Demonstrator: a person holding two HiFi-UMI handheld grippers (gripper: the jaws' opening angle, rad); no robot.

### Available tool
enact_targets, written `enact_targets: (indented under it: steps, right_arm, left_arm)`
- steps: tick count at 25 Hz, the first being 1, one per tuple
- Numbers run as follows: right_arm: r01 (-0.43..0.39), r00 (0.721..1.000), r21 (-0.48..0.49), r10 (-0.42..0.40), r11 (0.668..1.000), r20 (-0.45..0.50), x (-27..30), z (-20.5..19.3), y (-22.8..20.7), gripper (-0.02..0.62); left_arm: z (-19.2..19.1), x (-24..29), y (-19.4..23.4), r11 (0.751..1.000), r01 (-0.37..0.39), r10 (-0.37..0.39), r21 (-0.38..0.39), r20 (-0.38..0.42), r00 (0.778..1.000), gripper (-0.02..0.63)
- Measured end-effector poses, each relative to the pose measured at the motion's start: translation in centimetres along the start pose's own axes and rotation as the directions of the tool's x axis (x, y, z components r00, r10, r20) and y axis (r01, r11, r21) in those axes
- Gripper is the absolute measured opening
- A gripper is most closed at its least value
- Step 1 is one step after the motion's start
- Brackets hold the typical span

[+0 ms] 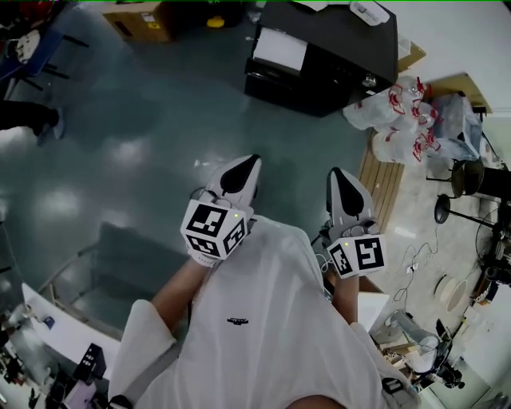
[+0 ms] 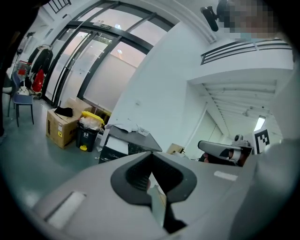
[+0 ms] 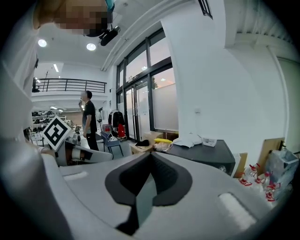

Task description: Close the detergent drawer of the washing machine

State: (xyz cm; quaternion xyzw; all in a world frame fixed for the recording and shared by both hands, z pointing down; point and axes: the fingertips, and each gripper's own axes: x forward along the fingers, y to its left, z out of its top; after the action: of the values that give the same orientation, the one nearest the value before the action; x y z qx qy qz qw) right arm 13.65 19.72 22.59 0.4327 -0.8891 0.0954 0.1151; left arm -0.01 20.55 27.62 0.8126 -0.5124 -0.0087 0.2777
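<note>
A dark box-shaped appliance (image 1: 323,52) with a white panel on its front stands on the floor ahead; I cannot make out a detergent drawer on it. It also shows as a dark-topped appliance (image 3: 206,152) in the right gripper view. Both grippers are held close to the person's chest, well short of it. My left gripper (image 1: 249,162) is shut with nothing between its jaws, which meet at their tips (image 2: 151,159). My right gripper (image 1: 339,174) is shut and empty too (image 3: 150,159). Each gripper view shows the other gripper beside it.
A cardboard box (image 1: 140,20) and a yellow-lidded bin (image 2: 89,129) stand left of the appliance. Plastic bags (image 1: 399,112) lie on a wooden pallet (image 1: 383,172) to its right. A person (image 3: 89,119) stands by the glass doors. Cables and stands crowd the right edge.
</note>
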Motion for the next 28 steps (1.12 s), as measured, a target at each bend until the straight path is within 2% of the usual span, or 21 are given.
enact_targets:
  steps: [6,12,18,28]
  right_arm:
    - [-0.015,1.000,0.000,0.015,1.000,0.007,4.5,1.3,1.5,-0.008]
    - [-0.017,1.000,-0.001,0.017,1.000,-0.022,6.3,1.0,2.4,-0.008]
    - [-0.022,0.998,0.000,0.022,1.000,-0.058,6.5,0.1,2.3,-0.008]
    - [-0.121,0.991,-0.005,0.120,0.993,-0.055,10.2,0.9,1.1,-0.008]
  left_arm:
    - [3.0,1.5,2.9,0.999,0.032,-0.033,0.018,0.018,0.999,0.012]
    - [2.1,1.6,5.2,0.999,0.035,-0.035,-0.009,-0.007,0.999,0.012]
    - [0.9,1.6,5.8,0.999,0.038,-0.039,-0.037,-0.011,0.999,0.012]
    - [1.9,2.8,7.8,0.996,-0.059,0.060,-0.064,0.011,0.998,0.012]
